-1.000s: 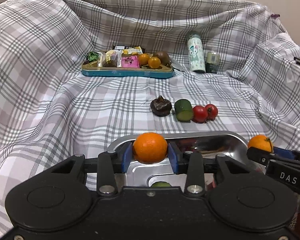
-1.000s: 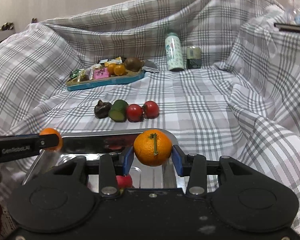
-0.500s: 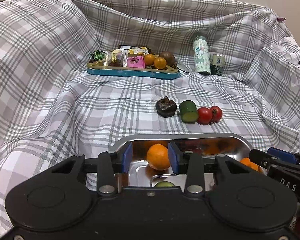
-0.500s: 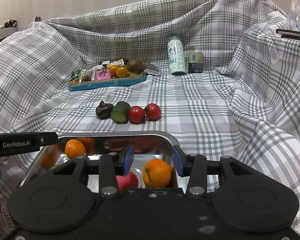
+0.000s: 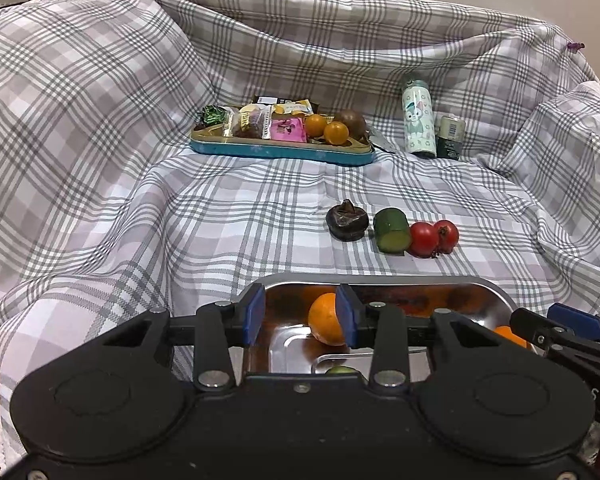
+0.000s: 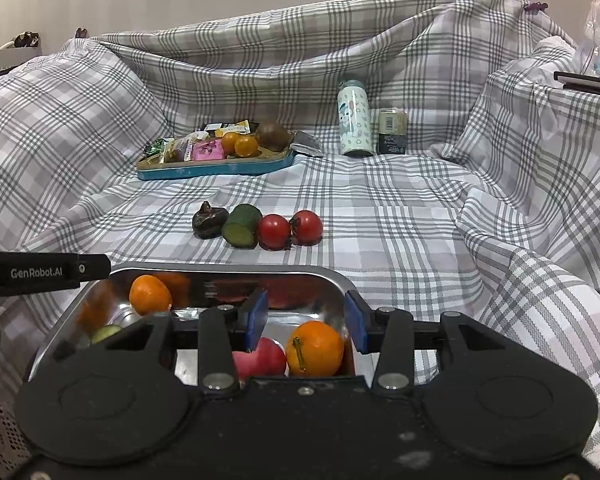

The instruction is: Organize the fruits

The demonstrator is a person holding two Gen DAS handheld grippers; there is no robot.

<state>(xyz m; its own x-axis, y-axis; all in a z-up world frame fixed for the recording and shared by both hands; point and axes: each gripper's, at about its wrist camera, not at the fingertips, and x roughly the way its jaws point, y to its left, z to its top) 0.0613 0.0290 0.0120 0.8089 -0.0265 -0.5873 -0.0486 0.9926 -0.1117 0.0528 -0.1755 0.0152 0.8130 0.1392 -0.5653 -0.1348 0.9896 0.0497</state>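
Over the near edge of the plaid cloth (image 6: 380, 216), steel tray (image 6: 228, 274):
- Left gripper (image 5: 300, 316): jaws parted, empty, above the tray; one orange (image 5: 326, 318) lies in the tray behind the gap between its blue pads (image 5: 255, 318). Side plate of this gripper, seen from the right wrist view, reads "GenRobot.AI".
- Right gripper (image 6: 306, 318): jaws parted, empty, over the tray's right end; a second orange (image 6: 316, 348), stem showing, rests below beside a red fruit (image 6: 260, 358).
- Green fruit (image 6: 106, 332) at the tray's left end, mostly hidden.

Middle of the cloth, one row, left to right: dark brown fruit (image 5: 347, 222), cut cucumber piece (image 5: 392, 232), two tomatoes (image 5: 434, 236) touching.

Far edge of the cloth: blue-rimmed tray (image 5: 280, 148) with wrapped snacks, two small oranges and a brown fruit; wrapper writing too small to read. To its right, a pale bottle (image 5: 418, 120) with a cartoon print, and a small can (image 5: 450, 136), label illegible.
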